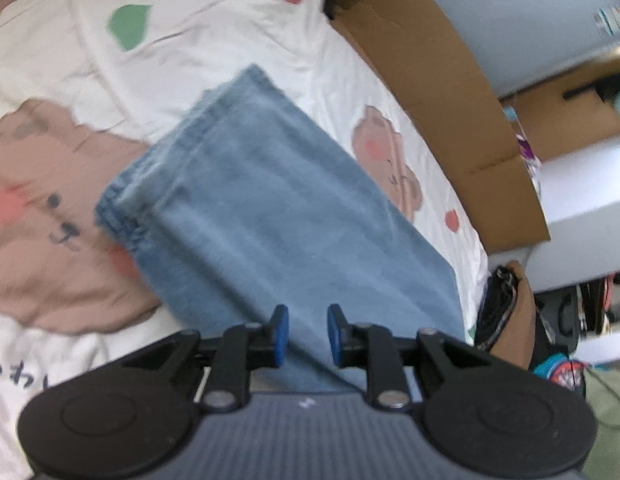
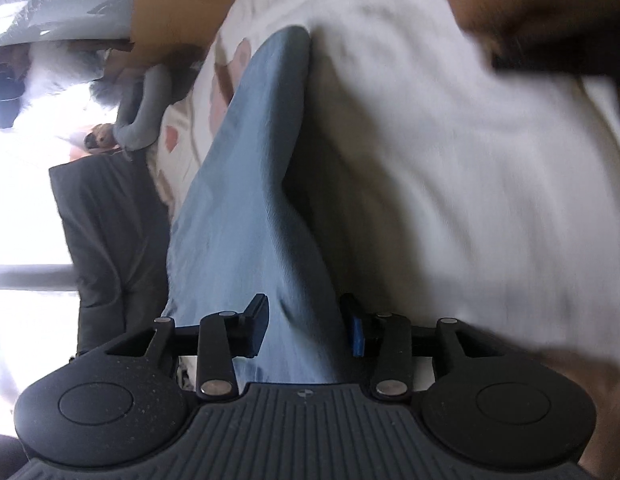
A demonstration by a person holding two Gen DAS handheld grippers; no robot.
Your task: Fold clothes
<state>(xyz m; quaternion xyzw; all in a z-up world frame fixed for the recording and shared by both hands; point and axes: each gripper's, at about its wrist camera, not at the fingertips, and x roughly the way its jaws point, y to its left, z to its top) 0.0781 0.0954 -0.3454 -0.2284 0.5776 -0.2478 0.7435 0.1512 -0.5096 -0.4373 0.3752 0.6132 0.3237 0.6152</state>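
Light blue jeans lie folded into a long stack on a white bedsheet printed with cartoon bears. My left gripper hovers over the near end of the jeans, its blue pads a little apart with nothing pinched between them. In the right wrist view the jeans rise as a raised fold running away from the camera over the sheet. My right gripper straddles that fold with its jaws apart; the denim sits between the pads and is not squeezed.
A brown cardboard box stands along the bed's far edge, also the cardboard box. A person's forearm with a dark strap is at the right. A dark grey cloth hangs off the bed's left side.
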